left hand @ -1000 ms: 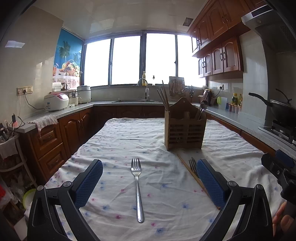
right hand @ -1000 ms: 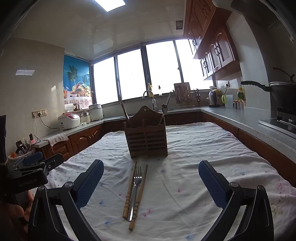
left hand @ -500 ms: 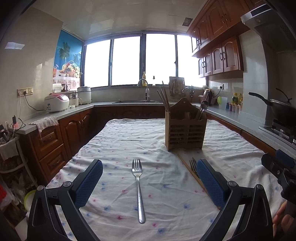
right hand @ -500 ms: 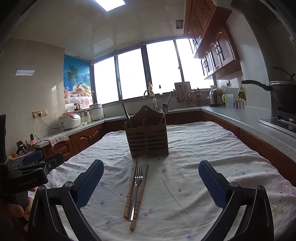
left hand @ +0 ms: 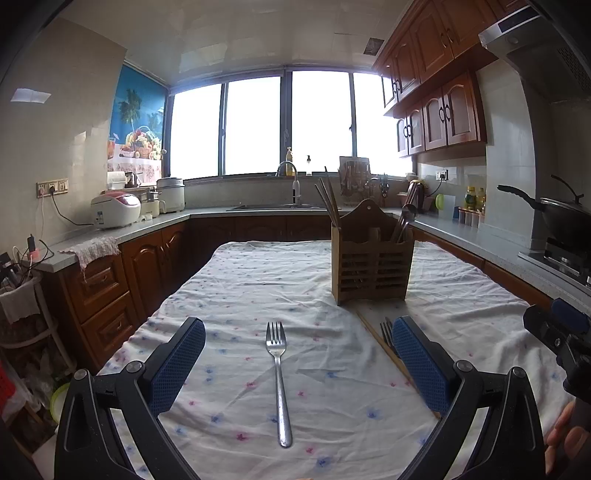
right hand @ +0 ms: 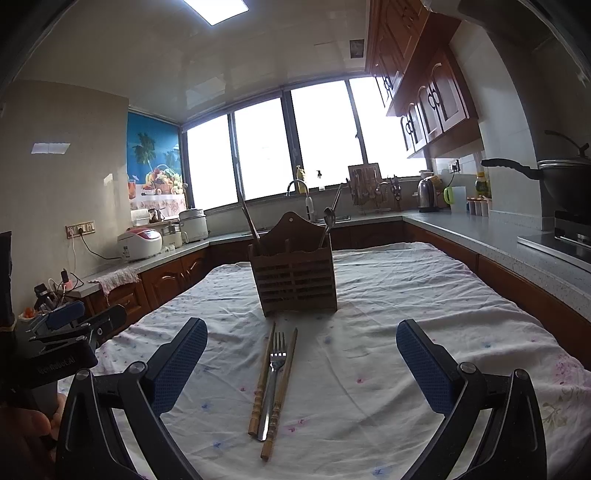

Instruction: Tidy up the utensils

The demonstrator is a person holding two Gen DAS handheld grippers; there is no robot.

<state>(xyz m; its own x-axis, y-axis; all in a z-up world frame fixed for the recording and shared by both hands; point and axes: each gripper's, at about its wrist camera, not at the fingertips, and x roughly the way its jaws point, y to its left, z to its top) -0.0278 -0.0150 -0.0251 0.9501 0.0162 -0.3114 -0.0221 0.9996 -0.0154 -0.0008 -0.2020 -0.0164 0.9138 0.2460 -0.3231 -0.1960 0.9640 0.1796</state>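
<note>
Nothing has moved much since before. Both my left gripper (left hand: 297, 345) and right gripper (right hand: 301, 345) are released; the lone fork (left hand: 279, 376) lies between the left fingers, near the wooden utensil holder (left hand: 371, 266). I should descend straight and pinch its handle.

Daylight comes through the wide window (left hand: 288, 122) at the back and it is overexposed — pure white, no detail outside. In the right wrist view a ceiling lamp (right hand: 215, 10) glows at the upper edge. The tablecloth (left hand: 295, 280) is evenly lit with soft, weak shadows; the wooden holder (right hand: 293, 277) looks dark against the glare. Both views are sharp in the middle — the corners go black and straight lines bend strongly near the edges.
</note>
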